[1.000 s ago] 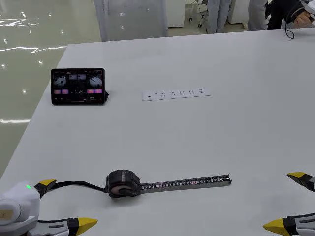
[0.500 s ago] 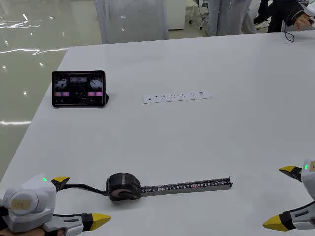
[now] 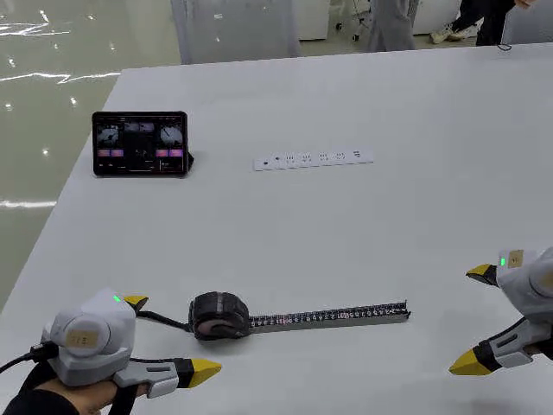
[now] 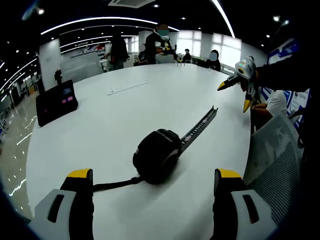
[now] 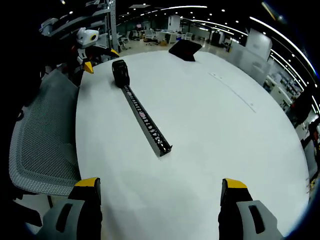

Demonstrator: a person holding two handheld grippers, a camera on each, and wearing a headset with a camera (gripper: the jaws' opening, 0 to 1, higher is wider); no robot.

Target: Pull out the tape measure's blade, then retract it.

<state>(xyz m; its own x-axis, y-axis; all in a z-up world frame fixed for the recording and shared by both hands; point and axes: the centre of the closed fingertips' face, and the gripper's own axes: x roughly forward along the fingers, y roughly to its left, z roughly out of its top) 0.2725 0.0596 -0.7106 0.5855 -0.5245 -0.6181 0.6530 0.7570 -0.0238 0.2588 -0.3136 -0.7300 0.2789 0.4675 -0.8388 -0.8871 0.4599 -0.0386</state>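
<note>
Black tape measure (image 3: 219, 315) flat on the white bench (image 3: 346, 233), close to the near edge. Blade (image 3: 333, 316) out to the right, lying along the surface, its end hook resting free on the bench. Dark strap (image 3: 160, 321) trailing left from the case toward the far finger of the left gripper (image 3: 172, 336); cannot tell whether it touches.

Left fingers (image 3: 203, 372) spread wide, gripping nothing, just beside the case on its left, aimed along the blade. Right gripper (image 3: 473, 317) off to the right, well apart from the blade's end; fingers (image 3: 471, 362) also wide open and empty, pointing back at the hook.

Farther back on the bench: a tablet (image 3: 140, 144) propped up at the left, screen lit, and a white power strip (image 3: 313, 159) lying flat near the middle. Grey mesh chair (image 5: 40, 145) at the bench edge in the right gripper view.
</note>
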